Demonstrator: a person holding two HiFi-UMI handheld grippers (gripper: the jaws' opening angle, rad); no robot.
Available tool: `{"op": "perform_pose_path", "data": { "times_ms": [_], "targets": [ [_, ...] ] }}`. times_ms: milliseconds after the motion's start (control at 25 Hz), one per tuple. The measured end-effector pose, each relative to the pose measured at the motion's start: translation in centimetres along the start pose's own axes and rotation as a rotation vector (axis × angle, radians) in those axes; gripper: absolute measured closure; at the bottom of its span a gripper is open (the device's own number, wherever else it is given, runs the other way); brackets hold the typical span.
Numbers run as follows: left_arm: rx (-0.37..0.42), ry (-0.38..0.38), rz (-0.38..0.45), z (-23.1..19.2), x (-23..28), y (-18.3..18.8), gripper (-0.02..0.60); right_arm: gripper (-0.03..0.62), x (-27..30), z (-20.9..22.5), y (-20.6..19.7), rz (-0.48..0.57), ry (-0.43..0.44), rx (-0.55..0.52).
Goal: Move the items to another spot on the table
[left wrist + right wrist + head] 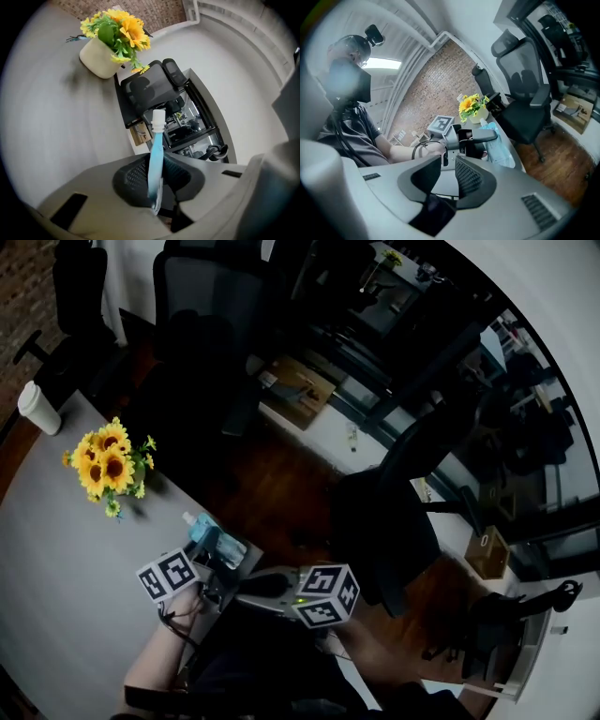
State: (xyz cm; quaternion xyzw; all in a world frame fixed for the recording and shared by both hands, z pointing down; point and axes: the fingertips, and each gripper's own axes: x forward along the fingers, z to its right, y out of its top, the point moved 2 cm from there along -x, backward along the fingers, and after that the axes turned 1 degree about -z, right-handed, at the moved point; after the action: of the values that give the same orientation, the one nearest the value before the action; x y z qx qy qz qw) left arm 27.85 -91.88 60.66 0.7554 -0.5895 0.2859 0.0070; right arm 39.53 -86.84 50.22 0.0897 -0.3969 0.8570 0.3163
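A blue drink pouch (pixel 157 140) with a white cap (pixel 158 118) stands edge-on between the jaws of my left gripper (pixel 157 168), which is shut on its lower part. In the head view the pouch (pixel 214 540) sits low at the grey table's (pixel 66 559) right edge, just ahead of the left gripper (pixel 202 565). My right gripper (pixel 246 589) is close by on the right, pointing at the left one. Its jaws (pixel 447 161) stand slightly apart with nothing between them, and past them I see the pouch (pixel 500 149). A white pot of sunflowers (pixel 105 465) stands further back on the table.
A lidded paper cup (pixel 37 409) stands at the table's far left corner. Black office chairs (pixel 202 296) and a wooden floor (pixel 281 484) lie beyond the table edge. The flower pot (pixel 99 61) is up and left of the held pouch.
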Motion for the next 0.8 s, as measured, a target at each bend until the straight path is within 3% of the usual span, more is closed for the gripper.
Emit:
{"op": "perform_pose_path", "data": {
  "times_ms": [120,200,600,680,760,800],
  "targets": [
    [-0.058,0.068,-0.003,-1.8,0.6,-0.6,0.523,0.491,-0.5,1.3,0.1,0.014,0.047,0.04],
    [-0.057,0.111,-0.021,-2.4,1.1,-1.1,0.523,0.491,-0.8,1.9,0.3,0.003,0.068,0.033],
    [-0.081,0.194,-0.081,-3.8,1.8,-2.5,0.512,0.491,-1.9,4.2,0.7,-0.027,0.092,0.02],
    [-0.09,0.204,-0.086,-3.7,1.8,-2.6,0.486,0.491,-1.7,4.4,0.3,-0.057,0.098,0.018],
    [-0.105,0.205,-0.088,-3.5,1.7,-2.8,0.394,0.494,-1.3,4.2,0.0,-0.093,0.122,0.001],
    [-0.109,0.207,-0.087,-3.5,1.6,-2.9,0.391,0.494,-1.1,4.1,-0.1,-0.103,0.133,-0.008]
  ]
}}
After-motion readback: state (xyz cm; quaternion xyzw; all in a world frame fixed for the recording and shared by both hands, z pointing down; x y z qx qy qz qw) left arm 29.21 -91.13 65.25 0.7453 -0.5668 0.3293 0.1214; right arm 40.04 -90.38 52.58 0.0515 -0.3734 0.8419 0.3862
